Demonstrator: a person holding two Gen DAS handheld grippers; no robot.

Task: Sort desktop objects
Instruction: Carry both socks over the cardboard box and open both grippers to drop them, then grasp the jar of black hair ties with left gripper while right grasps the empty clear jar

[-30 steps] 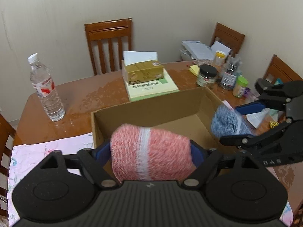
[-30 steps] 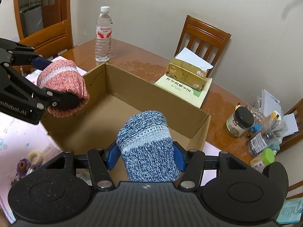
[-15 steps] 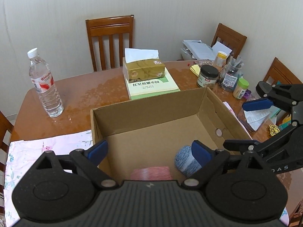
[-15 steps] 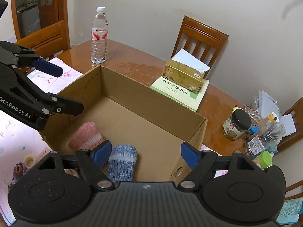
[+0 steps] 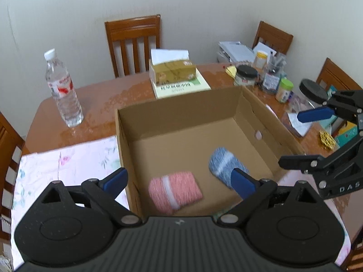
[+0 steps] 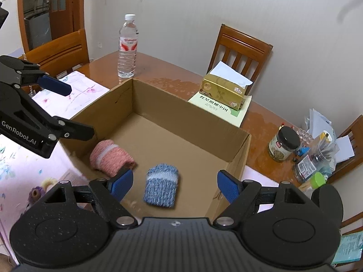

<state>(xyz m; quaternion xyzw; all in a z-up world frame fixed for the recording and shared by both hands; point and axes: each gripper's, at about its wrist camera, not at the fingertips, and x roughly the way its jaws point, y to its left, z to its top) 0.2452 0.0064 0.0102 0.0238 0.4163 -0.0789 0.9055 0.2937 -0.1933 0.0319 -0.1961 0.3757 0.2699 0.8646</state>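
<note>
An open cardboard box [image 5: 181, 100] [image 6: 192, 115] stands on the wooden table. On its floor lie a pink knitted roll [image 5: 174, 191] [image 6: 111, 156] and a blue knitted roll [image 5: 223, 165] [image 6: 162, 188], a little apart. My left gripper [image 5: 178, 176] [image 6: 79, 111] hovers above the box's near-left corner. Its jaws are opening and nothing is between them. My right gripper [image 6: 174, 178] [image 5: 293, 137] hangs over the box's right side. Its jaws are opening too, with nothing between the pads; the blue roll lies far below them.
A water bottle [image 5: 63, 90] stands at the far left of the table. A tissue box [image 5: 172, 70] sits on a green book behind the cardboard box. Jars and papers [image 5: 261, 77] crowd the far right. A floral cloth [image 5: 65, 161] lies left of the box. Chairs ring the table.
Both grippers let go of their rolls. The pink and blue rolls dropped to the box floor. The two grippers opened wide and drew back a little.
</note>
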